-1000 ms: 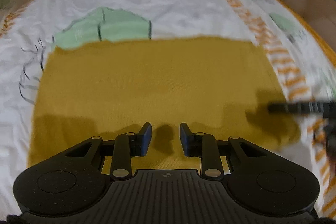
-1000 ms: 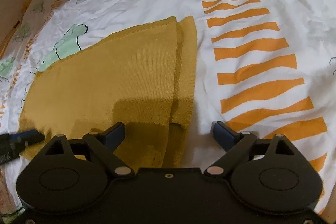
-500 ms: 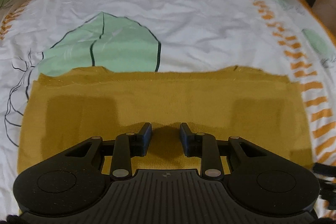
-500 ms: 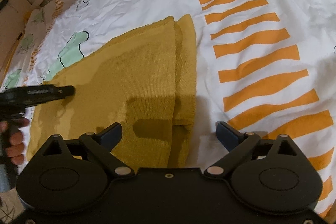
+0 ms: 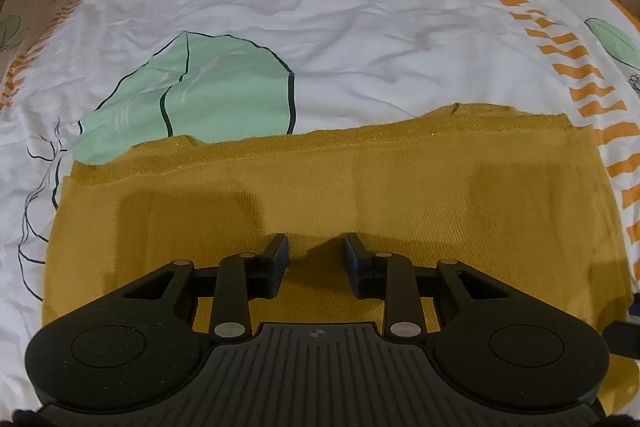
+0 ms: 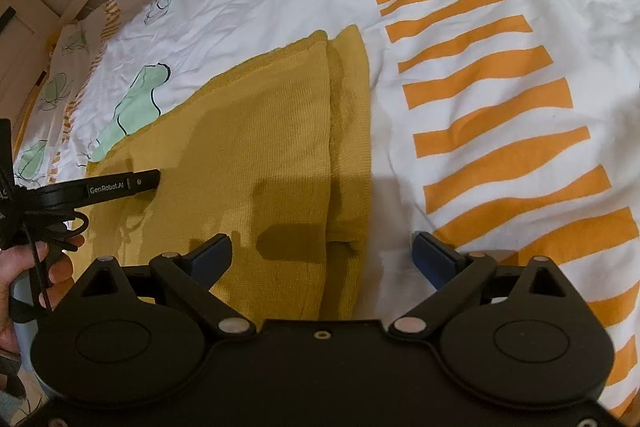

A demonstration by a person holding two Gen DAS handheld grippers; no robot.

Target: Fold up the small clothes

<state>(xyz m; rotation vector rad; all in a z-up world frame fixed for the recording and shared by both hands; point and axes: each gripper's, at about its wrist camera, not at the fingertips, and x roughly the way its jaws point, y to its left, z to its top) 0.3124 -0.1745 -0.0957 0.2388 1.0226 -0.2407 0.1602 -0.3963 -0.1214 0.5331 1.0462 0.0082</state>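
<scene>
I hung both tongs over the mustard garment point(image 5: 360, 187) lying folded on the bedsheet point(image 5: 340, 27): left gripper point(image 5: 316, 253) slightly apart, right gripper point(image 6: 322, 253) spread wide, both empty, lining up another fold.

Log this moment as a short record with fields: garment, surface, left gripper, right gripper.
garment: mustard knit cloth, lying flat and folded, a narrower layer showing along its right edge
surface: white bedsheet with green leaf prints and orange stripes
left gripper: over the cloth, jaws narrowly apart, nothing between them
right gripper: jaws wide open, straddling the cloth's right edge, gripping nothing
</scene>
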